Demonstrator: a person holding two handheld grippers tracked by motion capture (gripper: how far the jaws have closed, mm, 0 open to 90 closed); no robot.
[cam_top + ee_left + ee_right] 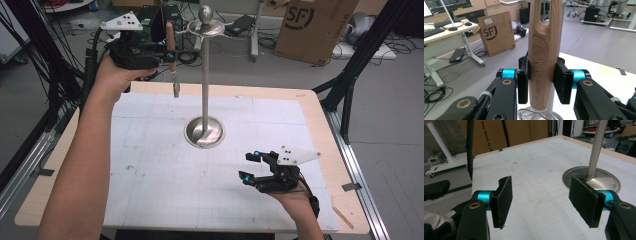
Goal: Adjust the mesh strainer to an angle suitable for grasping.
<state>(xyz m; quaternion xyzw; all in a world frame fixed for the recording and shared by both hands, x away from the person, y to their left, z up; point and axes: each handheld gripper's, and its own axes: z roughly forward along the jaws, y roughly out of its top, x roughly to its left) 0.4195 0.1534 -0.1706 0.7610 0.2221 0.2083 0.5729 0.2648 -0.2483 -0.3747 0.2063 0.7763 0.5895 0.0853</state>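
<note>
**Wooden-handled kitchen tool pinched upright beside the steel stand**

The left gripper point(159, 54) is raised over the far left corner of the bench point(320, 130), and its jaws are pinching the wooden handle of a kitchen tool point(172, 57). In the left gripper view the two black pads press on either side of the handle point(543, 57), at the part that carries the engraved words "KITCHEN TOOL". The handle stands upright between the jaws, with its forked end rising above them and its round end showing just below. In the high view the tool hangs clear of the bench, its small metal end pointing down over the far edge of the white mat point(150, 170).

The steel stand point(205, 90) rises from its round base near the middle of the mat, just to the right of the held tool; its top disc and ball sit level with the handle's upper end.

The right gripper point(252, 167) is low over the near right part of the mat, jaws spread wide with nothing between them, well apart from the tool. The stand's base point(591, 180) lies beyond its jaws.
</note>
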